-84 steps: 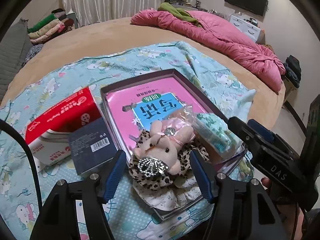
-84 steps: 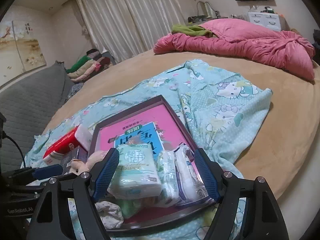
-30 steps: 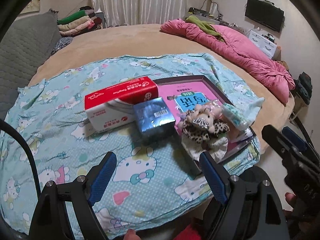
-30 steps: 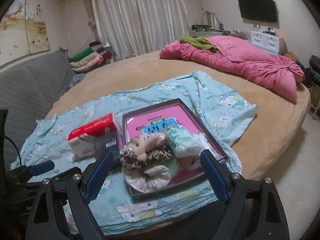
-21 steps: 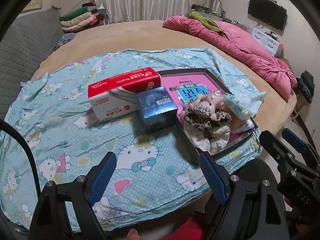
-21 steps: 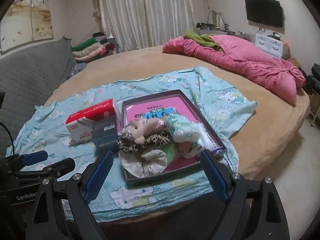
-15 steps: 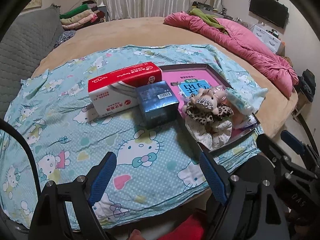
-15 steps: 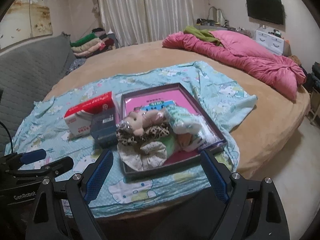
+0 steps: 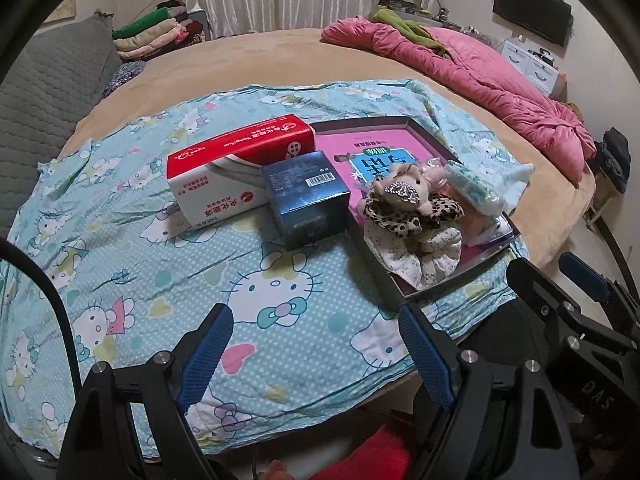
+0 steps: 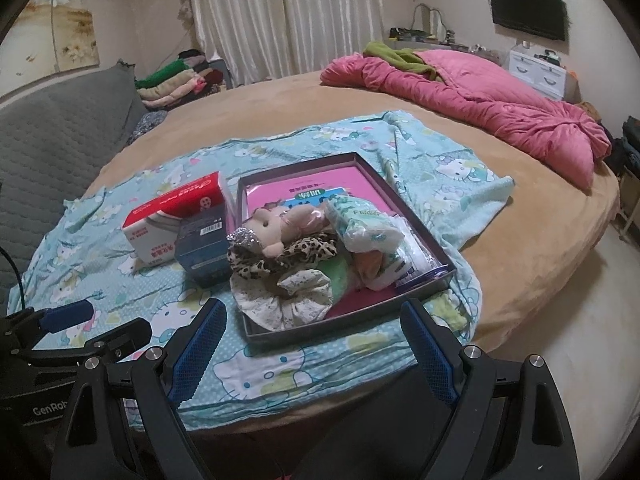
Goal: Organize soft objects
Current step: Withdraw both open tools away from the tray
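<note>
We see a tan bed under a cartoon sheet; the tray holds a doll, scrunchies and tissue packs. Both our left gripper and right gripper gape empty.

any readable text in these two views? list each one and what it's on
"DAS": right gripper body, left wrist view.
"GenRob", cut off: left gripper body, right wrist view.
Tissue box: red Chinese print and small Latin script, too blurred.
Blue box: barcode, digits unreadable.
Pink book in tray: upside-down Chinese title, unreadable.
</note>
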A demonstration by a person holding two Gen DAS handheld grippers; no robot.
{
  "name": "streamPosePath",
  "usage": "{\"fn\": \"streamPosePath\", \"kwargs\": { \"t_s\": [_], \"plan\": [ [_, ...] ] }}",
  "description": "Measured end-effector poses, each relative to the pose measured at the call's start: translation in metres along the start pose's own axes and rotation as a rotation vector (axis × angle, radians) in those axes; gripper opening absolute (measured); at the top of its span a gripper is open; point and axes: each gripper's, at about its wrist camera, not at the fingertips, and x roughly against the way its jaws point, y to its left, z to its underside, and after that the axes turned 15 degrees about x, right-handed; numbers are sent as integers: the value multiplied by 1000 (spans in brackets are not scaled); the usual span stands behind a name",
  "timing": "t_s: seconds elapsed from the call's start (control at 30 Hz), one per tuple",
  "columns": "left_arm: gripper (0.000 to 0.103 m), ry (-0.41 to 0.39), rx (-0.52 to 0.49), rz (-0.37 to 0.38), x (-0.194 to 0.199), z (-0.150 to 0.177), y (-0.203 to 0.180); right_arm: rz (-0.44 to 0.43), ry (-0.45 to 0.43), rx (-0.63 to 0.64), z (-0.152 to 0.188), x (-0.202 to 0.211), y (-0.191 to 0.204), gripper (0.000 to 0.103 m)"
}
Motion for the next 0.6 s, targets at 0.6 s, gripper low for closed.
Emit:
{"fn": "streamPosePath", "kwargs": {
  "t_s": [0.6],
  "plan": [
    [84,2,-6,1,-2,2,-1,-9,21,-3,3,-2,0,89]
  ]
}}
